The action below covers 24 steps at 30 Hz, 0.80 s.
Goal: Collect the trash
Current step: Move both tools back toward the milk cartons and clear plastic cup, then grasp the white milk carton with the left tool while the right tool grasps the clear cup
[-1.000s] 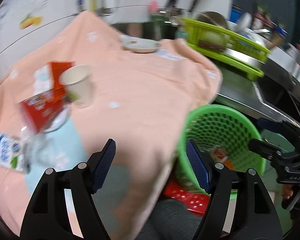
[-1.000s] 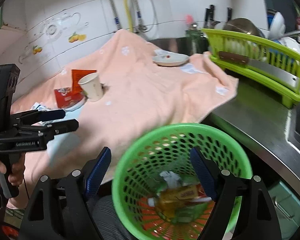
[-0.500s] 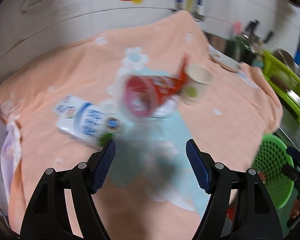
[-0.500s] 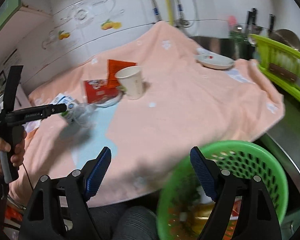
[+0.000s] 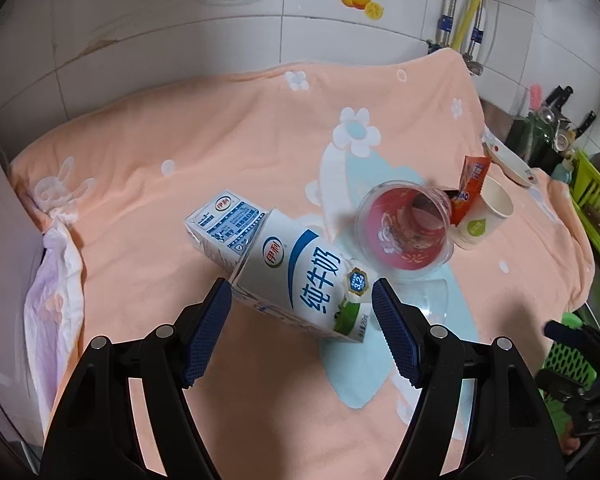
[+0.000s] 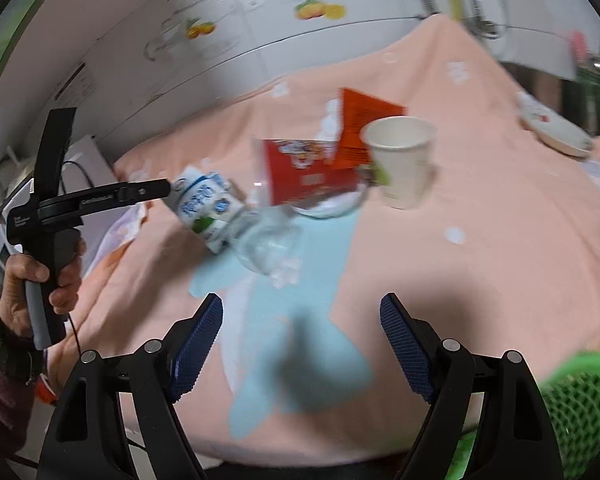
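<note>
Two grippers over a peach-cloth tabletop, white tiled wall with fruit decals behind.

Landmark: milk carton (image 5: 300,276), lying on its side on the peach cloth (image 5: 220,140) at the edge of its pale blue patch. Left gripper (image 5: 300,336) spread wide, its blue pads either side of the carton, contact not clear. Right of the carton: clear plastic cup (image 5: 406,232) tipped over a red wrapper, then a white paper cup (image 5: 486,216) upright; a white dish (image 5: 508,162) further right. Right gripper (image 6: 300,352) spread wide, nothing between its pads, nearer than the carton; green basket (image 6: 580,408) at the tabletop's near right edge.
</note>
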Tool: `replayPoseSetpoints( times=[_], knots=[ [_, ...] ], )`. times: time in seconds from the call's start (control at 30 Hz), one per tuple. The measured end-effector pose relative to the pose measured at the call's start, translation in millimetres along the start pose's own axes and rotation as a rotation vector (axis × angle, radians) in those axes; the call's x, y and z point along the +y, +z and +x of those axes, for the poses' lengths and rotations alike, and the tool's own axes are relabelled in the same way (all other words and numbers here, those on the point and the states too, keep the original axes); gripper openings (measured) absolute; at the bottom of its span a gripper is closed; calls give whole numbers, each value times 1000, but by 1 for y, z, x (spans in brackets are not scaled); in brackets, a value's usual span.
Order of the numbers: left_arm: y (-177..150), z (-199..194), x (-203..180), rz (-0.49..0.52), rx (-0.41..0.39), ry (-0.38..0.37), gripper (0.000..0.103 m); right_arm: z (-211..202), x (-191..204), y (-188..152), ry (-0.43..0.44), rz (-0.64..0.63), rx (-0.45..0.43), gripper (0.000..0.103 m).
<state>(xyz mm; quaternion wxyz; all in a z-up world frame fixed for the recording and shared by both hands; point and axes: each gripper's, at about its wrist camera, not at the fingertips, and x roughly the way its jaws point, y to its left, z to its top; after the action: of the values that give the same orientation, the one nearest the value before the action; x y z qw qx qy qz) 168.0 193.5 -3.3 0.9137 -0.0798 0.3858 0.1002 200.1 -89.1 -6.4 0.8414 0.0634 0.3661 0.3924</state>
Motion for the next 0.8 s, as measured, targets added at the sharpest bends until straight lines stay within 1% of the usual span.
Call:
replayPoseSetpoints(
  times=[0.1, 0.4, 0.67, 0.8],
  knots=[
    [2, 4, 3, 14, 4, 2, 72, 22, 7, 9, 36, -18, 26, 78],
    [11, 17, 14, 25, 22, -45, 74, 81, 11, 37, 117, -31, 87, 78],
    [13, 31, 20, 31, 41, -77, 76, 126, 10, 50, 137, -18, 149, 78],
    [13, 38, 26, 25, 47, -91, 79, 141, 9, 54, 154, -9, 174, 78]
  ],
)
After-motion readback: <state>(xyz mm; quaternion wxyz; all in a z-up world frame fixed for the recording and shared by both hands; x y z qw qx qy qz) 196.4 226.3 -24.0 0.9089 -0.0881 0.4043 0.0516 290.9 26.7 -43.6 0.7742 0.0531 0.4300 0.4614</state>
